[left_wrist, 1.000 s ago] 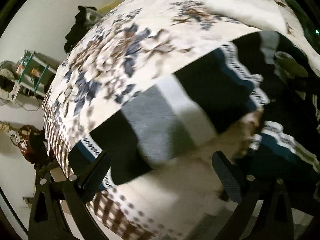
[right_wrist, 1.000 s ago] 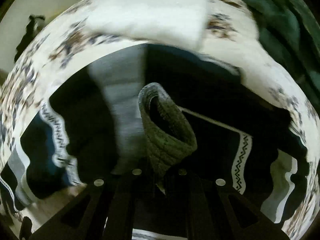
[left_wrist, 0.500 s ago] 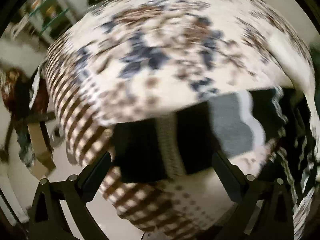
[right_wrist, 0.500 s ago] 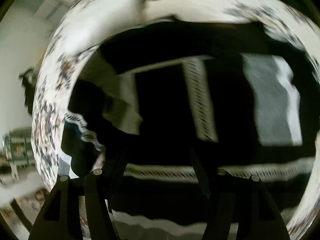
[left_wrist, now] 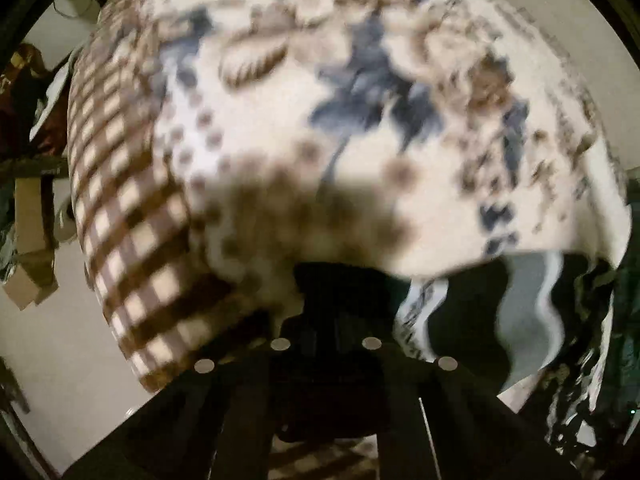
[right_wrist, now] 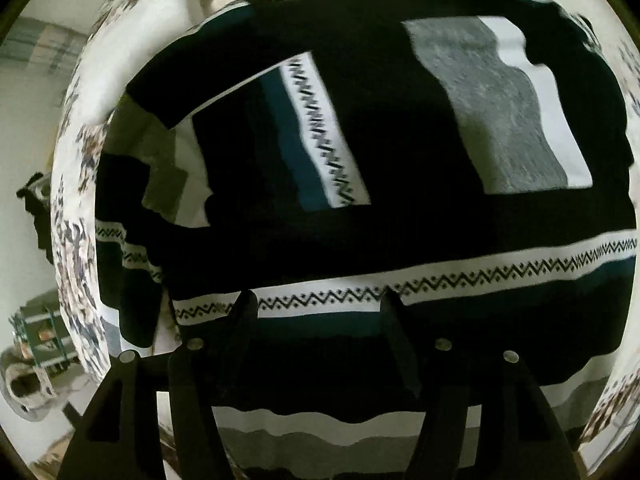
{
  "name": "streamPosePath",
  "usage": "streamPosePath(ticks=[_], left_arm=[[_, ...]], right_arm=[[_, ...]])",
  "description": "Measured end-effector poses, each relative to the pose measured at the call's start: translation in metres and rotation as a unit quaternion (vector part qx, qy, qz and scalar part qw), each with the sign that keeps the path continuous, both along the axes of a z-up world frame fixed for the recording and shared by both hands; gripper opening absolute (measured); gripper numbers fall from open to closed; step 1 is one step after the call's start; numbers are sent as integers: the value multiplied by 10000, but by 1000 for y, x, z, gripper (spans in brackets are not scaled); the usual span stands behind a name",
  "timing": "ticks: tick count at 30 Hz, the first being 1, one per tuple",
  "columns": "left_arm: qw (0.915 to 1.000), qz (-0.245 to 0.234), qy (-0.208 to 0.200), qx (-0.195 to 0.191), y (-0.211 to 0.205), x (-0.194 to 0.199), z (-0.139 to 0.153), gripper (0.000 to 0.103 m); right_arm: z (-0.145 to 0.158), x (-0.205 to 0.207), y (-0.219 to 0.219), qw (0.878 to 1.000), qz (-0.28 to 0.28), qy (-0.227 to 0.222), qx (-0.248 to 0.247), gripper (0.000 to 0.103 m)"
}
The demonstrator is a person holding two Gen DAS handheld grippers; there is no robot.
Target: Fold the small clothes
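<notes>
1. The dark patterned sweater (right_wrist: 360, 184) is lying spread just ahead of your right gripper (right_wrist: 316, 300), whose parted jaws are gripping nothing.
2. Your left gripper (left_wrist: 326, 280) is pinched shut on the sweater's dark edge, seemingly readying a fold.
3. The floral bedspread (left_wrist: 320, 80) is stretching beyond it.

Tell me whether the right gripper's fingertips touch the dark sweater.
Cannot tell. In the right wrist view the open right gripper overlaps the sweater at its zigzag band, but neither a gap nor a press shows plainly.
</notes>
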State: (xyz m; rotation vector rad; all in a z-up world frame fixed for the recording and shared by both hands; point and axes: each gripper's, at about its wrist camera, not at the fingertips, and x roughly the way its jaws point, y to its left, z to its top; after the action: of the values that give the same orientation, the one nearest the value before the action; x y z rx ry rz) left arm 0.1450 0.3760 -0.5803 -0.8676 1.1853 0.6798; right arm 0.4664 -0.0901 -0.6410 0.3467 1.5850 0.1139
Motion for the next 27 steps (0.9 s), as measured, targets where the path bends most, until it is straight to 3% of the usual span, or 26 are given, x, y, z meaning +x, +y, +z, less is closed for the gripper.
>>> streamPosePath(ticks=[5, 11, 14, 16, 17, 19, 23, 26, 27], left_arm=[[9965, 294, -544, 571, 45, 16, 45, 3], [9932, 433, -605, 894, 92, 30, 37, 3], [9932, 766, -745, 454, 107, 16, 32, 5], [9897, 1074, -947, 68, 107, -8, 31, 11], [9873, 1199, -1036, -97, 101, -18, 30, 18], [9810, 1480, -1181, -430, 83, -41, 25, 62], [9629, 1865, -1527, -1213, 52, -49, -2, 64], [9493, 2107, -1818, -1465, 46, -24, -25, 64], [9486, 2121, -1855, -1438, 47, -15, -28, 64]], right_arm=[[4, 3, 17, 10000, -30, -30, 55, 66], [-12, 5, 39, 9997, -59, 150, 174, 66], [-18, 3, 51, 9996, -48, 187, 217, 66], [-20, 2, 55, 9996, -94, 147, 215, 78], [-21, 1, 55, 9997, -175, 67, 186, 90], [-21, 0, 52, 9996, -289, -22, 40, 94], [-19, 2, 36, 9974, -590, -171, -380, 94], [-15, 3, 24, 9959, -750, -225, -447, 94], [-13, 3, 19, 9954, -784, -264, -492, 94]])
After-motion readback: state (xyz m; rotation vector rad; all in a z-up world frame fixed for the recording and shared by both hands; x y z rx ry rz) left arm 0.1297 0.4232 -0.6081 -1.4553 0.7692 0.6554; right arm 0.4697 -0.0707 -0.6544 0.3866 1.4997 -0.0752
